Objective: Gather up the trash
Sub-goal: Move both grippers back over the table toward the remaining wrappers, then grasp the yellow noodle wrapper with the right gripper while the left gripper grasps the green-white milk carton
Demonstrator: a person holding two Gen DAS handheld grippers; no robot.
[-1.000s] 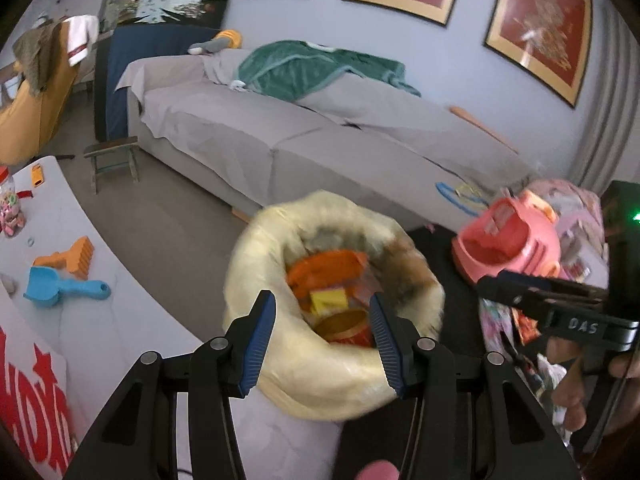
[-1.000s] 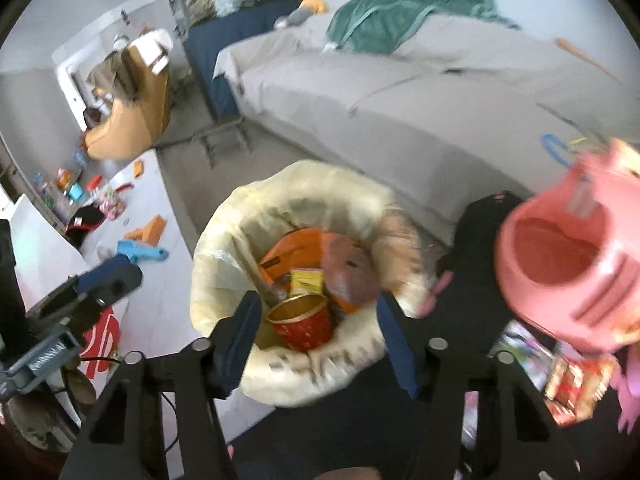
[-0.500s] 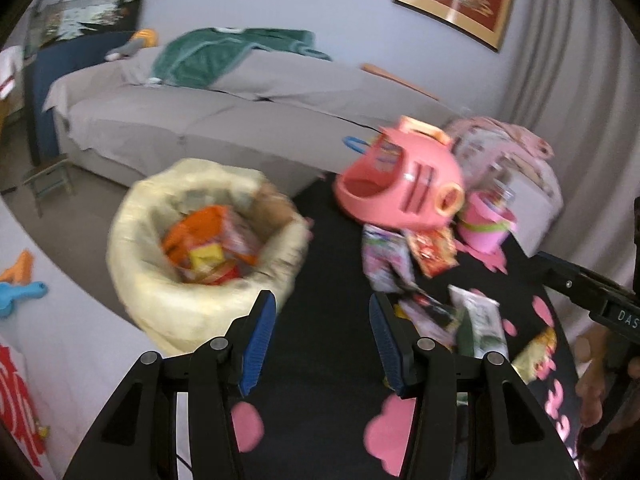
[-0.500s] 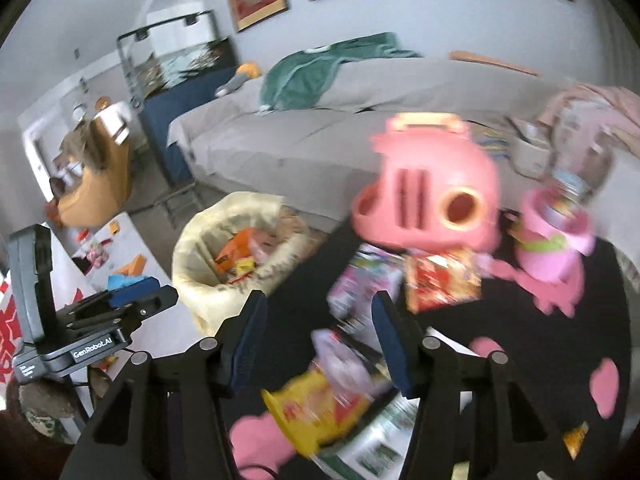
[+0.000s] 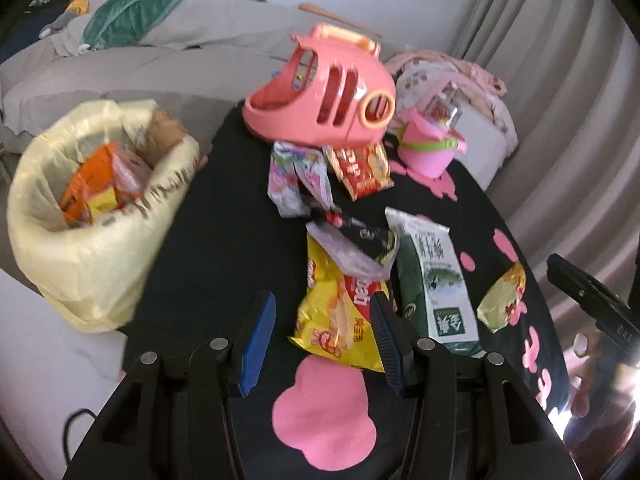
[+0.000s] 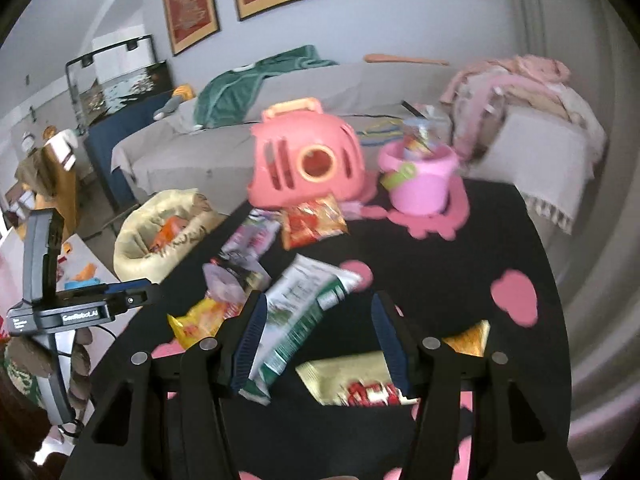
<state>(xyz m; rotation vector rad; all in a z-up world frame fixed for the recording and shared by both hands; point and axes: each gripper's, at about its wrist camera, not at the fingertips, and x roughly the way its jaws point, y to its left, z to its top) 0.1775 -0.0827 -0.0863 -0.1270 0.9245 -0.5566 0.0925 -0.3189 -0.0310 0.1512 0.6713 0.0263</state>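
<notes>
A yellow trash bag (image 5: 92,216) holding wrappers stands at the left edge of a black table (image 5: 224,208); it also shows in the right wrist view (image 6: 160,232). Several wrappers lie on the table: a yellow chip bag (image 5: 336,316), a green-and-white pack (image 5: 436,276), a red packet (image 5: 360,168), a gold wrapper (image 5: 504,296). My left gripper (image 5: 322,340) is open and empty just above the yellow chip bag. My right gripper (image 6: 316,340) is open and empty above the green-and-white pack (image 6: 304,312) and a pale packet (image 6: 356,380).
A pink toy carrier (image 5: 324,92) and a pink bucket (image 5: 428,148) stand at the table's far side. A grey sofa (image 6: 224,148) runs behind. The table carries pink flower patches (image 5: 324,408). A white surface with toys (image 6: 80,276) lies left.
Both grippers have swung right, away from above the trash bag to above the wrappers on the black table. Both stay open and empty.
</notes>
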